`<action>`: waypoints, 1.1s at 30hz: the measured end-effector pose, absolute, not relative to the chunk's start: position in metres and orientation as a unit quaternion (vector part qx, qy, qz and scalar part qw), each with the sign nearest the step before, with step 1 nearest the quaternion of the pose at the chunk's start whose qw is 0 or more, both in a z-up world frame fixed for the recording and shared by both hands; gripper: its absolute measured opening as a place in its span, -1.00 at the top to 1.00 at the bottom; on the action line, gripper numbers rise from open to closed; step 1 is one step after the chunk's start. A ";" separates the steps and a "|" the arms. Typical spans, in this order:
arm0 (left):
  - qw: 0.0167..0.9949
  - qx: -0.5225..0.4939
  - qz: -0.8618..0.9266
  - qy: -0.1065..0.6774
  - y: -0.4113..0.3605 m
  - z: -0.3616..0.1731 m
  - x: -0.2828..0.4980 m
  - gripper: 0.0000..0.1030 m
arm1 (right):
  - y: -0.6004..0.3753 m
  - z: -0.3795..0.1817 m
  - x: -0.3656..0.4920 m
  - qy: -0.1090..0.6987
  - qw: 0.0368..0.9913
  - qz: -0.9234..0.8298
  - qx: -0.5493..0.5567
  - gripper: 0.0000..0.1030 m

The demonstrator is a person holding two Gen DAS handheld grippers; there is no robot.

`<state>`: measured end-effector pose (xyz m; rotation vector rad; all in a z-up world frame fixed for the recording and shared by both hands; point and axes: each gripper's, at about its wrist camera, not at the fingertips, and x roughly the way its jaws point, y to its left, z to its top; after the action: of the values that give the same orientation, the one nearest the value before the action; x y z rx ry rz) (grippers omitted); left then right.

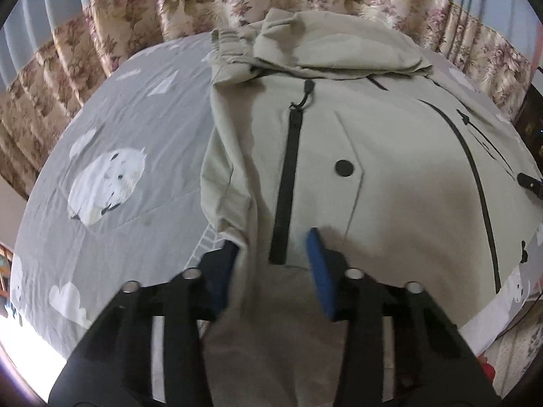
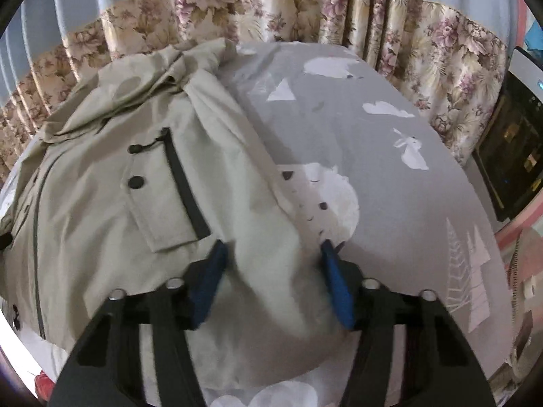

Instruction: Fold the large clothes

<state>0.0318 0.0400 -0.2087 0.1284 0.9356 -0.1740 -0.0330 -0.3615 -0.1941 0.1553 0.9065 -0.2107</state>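
Jacket [image 1: 356, 129] lies flat on bed [image 1: 129, 129], front up, hood far, ready for folding. Your left gripper [image 1: 271, 247] and right gripper [image 2: 273, 254] straddle near hem corners, jaws partly apart, cloth between, not visibly clamped.

A pale beige hooded jacket [image 1: 390, 156] lies spread front-up, filling the middle and right of the left wrist frame and the left half of the right wrist frame, its hood crumpled at the top, with black zippers, round black snaps and flapped chest pockets.
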 end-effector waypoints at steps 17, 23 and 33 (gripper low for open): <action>0.930 0.040 -0.062 0.361 0.092 -0.162 0.038 0.95 | -0.293 -0.117 -0.084 0.305 0.947 -0.002 0.097 0.91; 0.949 -0.009 -0.065 0.309 0.113 -0.140 0.031 0.95 | -0.277 -0.093 -0.094 0.222 0.970 -0.014 0.096 0.91; 0.948 -0.036 -0.083 0.304 0.122 -0.119 0.036 0.95 | -0.328 -0.079 -0.079 0.216 0.966 -0.046 0.131 0.91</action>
<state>0.0356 0.1222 -0.1186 -0.0725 0.6185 -0.1686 -0.0785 -0.3280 -0.0792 0.2653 0.4378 -0.0938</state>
